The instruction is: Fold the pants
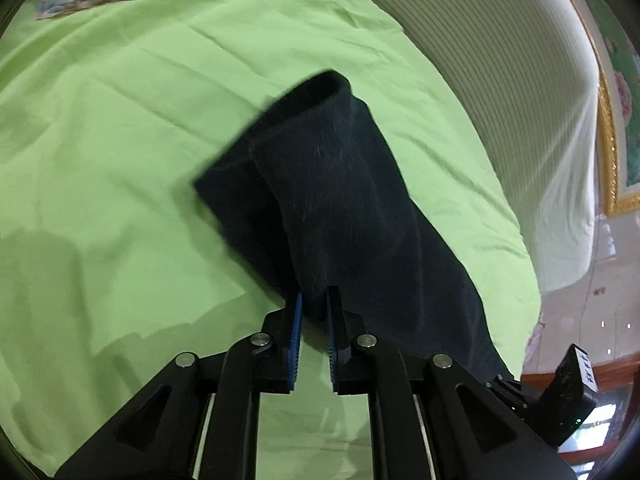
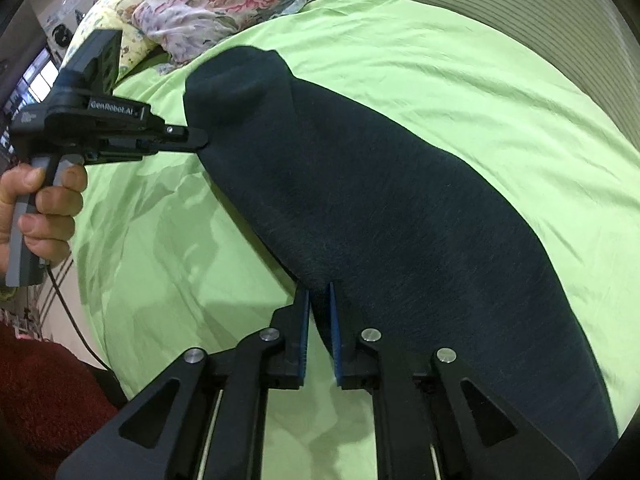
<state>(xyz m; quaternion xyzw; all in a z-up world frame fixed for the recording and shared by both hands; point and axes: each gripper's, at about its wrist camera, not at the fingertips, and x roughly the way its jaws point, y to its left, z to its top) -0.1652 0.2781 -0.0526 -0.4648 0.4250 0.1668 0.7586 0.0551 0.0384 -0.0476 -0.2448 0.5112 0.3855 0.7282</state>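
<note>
Basically the pants (image 2: 400,216) are a dark, soft knit-looking cloth, lying folded lengthwise as a long band on the bed (image 2: 460,80), one end toward the pillows (image 2: 224,4), the other running past the right tongs (image 2: 319,300). My read: light, limp, no stiffness, so they sag and drape between any two hold points; slightly fuzzy surface, so not slippery, and nothing fragile about them. Best holds are along one long edge, well apart from each other, pinching all layers at once so the stack doesn't slide open. That is where both tongs sit now. Left tongs (image 1: 314,304) are nearly clenched with a bunch of cloth between the blue pads (image 1: 296,320); whether the pads bite or have slackened I cannot tell for sure, but cloth fills the gap. Right tongs look the same: narrow gap, edge of the pants wedged between the pads. In the right view the left tongs (image 2: 202,140) meet the cloth near the far end, with a hand (image 2: 42,208) on the grip. The bed carries a light green sheet, mildly creased, soft underneath, so pressing down gives little support for a crisp crease. Beyond it there's a white ribbed cover (image 1: 500,60), a gilt frame (image 1: 612,140) and shiny floor (image 1: 580,312).
</note>
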